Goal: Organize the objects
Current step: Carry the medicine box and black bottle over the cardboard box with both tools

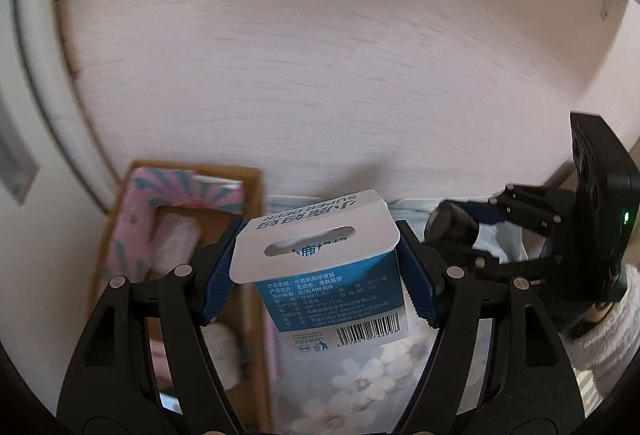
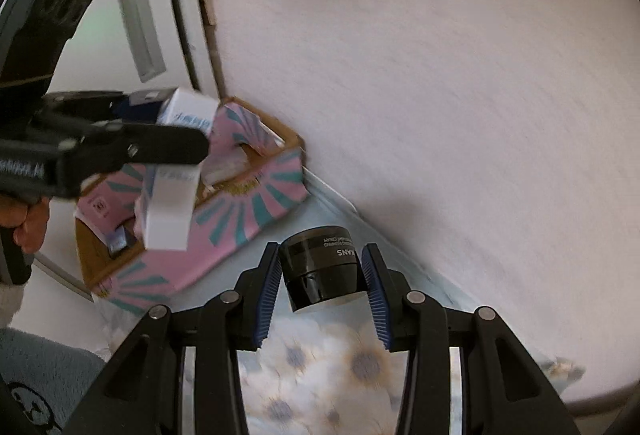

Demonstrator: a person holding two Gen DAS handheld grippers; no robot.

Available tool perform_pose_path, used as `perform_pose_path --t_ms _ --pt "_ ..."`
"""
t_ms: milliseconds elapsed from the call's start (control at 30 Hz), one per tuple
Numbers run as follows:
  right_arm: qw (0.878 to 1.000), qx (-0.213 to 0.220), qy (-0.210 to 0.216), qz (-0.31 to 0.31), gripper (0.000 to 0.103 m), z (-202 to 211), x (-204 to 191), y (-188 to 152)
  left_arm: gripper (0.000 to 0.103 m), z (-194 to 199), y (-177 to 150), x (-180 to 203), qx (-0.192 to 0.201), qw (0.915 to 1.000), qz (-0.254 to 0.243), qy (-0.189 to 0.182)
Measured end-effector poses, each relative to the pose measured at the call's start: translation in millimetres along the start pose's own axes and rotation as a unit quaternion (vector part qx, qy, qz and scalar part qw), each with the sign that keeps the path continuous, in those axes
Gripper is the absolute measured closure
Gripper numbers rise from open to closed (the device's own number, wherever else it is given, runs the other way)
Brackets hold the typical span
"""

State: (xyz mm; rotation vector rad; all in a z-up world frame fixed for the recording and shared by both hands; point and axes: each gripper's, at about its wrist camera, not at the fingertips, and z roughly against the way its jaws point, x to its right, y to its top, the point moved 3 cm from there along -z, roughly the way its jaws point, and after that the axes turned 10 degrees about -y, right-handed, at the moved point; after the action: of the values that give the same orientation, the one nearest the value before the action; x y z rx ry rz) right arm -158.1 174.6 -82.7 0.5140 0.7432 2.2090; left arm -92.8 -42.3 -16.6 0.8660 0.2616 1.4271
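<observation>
My left gripper (image 1: 320, 271) is shut on a blue and white carton (image 1: 332, 287) with a hang tab, held above the flowered cloth (image 1: 360, 379). The carton also shows in the right wrist view (image 2: 170, 203), hanging over the pink box. My right gripper (image 2: 322, 295) is shut on a black cream jar (image 2: 320, 267), held just above the cloth (image 2: 320, 367); the jar also shows at the right in the left wrist view (image 1: 452, 223). A pink and teal open box (image 2: 248, 203) inside a brown cardboard tray sits at the left by the wall; it also shows in the left wrist view (image 1: 160, 211).
A pale wood-grain panel (image 1: 320, 55) stands close behind everything. A white cabinet door with a recessed handle (image 2: 140, 23) is at the far left. The pink box holds several small packets (image 2: 116, 235).
</observation>
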Motion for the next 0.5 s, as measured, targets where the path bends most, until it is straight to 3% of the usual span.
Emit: perform_pose_path --t_ms 367,500 --pt "0.996 0.006 0.059 0.066 0.065 -14 -52 48 0.033 52 -31 -67 0.017 0.9959 0.066 0.060" --pt "0.993 0.000 0.085 0.084 0.065 -48 -101 88 0.033 61 -49 -85 0.015 0.9926 0.093 0.076"
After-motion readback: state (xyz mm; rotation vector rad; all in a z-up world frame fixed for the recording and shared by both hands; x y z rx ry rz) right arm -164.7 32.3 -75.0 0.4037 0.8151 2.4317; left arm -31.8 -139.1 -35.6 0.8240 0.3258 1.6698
